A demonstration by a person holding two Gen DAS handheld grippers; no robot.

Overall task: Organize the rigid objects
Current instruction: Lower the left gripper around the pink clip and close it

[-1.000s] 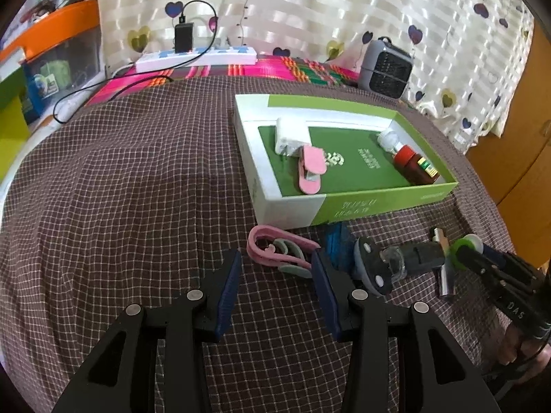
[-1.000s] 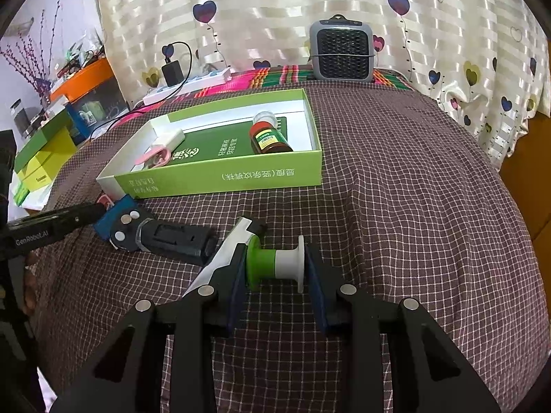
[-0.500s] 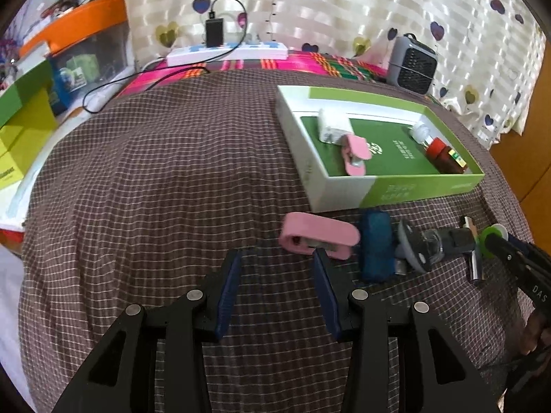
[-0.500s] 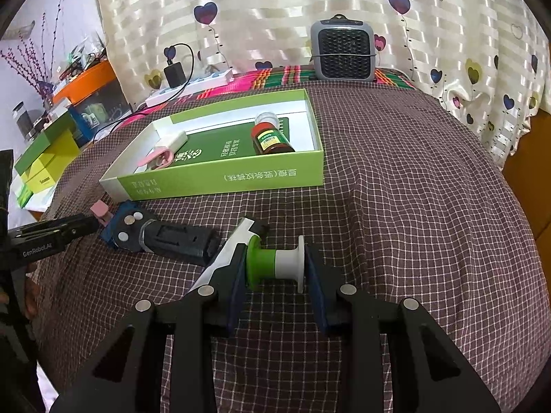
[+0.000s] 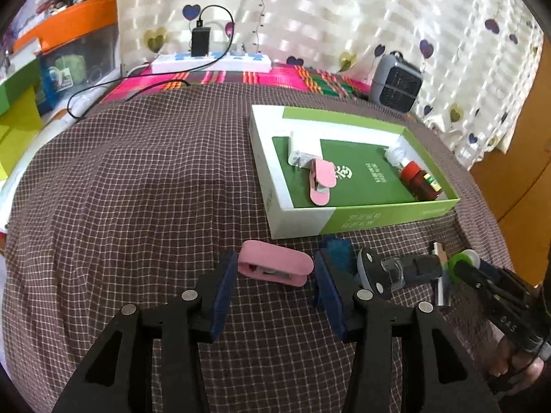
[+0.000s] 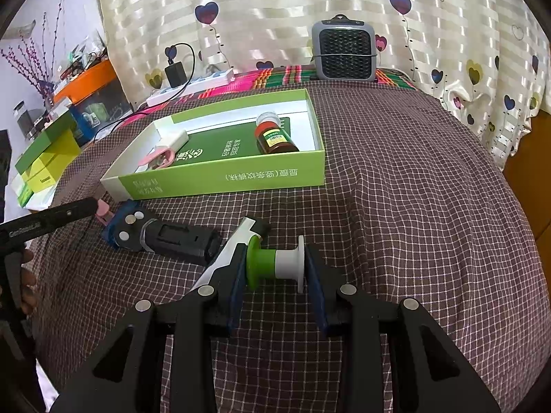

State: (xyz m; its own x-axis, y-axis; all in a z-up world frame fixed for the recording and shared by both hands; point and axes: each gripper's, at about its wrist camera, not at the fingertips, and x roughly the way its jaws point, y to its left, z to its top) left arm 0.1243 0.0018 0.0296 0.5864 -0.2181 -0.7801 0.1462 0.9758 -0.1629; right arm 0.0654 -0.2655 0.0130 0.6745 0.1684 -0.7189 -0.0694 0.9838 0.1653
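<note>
Two grippers are working: the left gripper (image 5: pixel 273 284) is opening its jaws around a pink clip (image 5: pixel 275 267) lying on the checked cloth (image 5: pixel 137 189) just before the green box (image 5: pixel 378 218), not yet pinching. The right gripper (image 6: pixel 275 272) is pinching a green-and-white spool (image 6: pixel 275 263). Next, I judge, closing and lifting boxward.

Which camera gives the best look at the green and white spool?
The right wrist view: the green and white spool sits whole and close between the right gripper pads. The left wrist view shows only its green end, far right, mostly hidden behind that gripper.
</note>
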